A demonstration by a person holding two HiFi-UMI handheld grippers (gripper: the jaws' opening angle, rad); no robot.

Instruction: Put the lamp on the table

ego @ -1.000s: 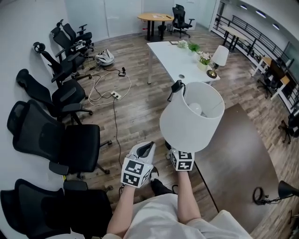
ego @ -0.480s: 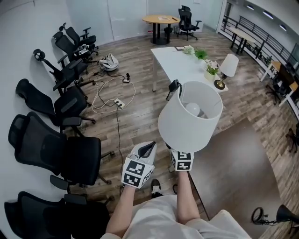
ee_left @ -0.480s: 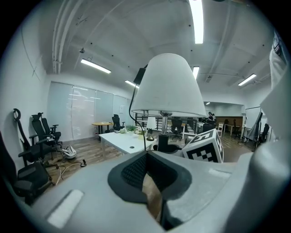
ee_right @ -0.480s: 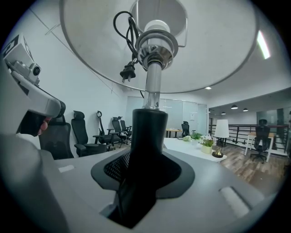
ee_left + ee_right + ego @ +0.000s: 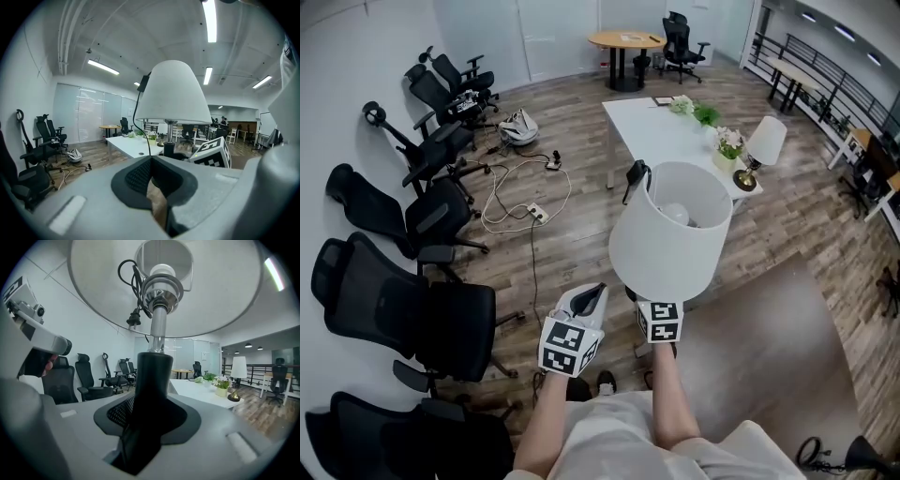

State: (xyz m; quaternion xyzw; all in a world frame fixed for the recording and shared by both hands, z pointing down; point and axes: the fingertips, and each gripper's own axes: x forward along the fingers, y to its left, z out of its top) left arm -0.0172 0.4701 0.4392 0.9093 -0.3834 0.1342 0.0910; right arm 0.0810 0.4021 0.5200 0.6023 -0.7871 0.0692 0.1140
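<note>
Aloft, smooth tapered white lamp (image 5: pixel 664 242)

Chairs (image 5: pixel 403 300) left, table (image 5: pixel 656 127) ahead — another lamp (image 5: pixel 766 141) on it

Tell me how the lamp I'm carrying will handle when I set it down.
The lamp probably feels top-heavy: the right gripper clamps only its thin stem, with the wide shade above. It may sway if tilted. The cord is coiled under the shade, so it likely won't drag, though the plug dangles.
</note>
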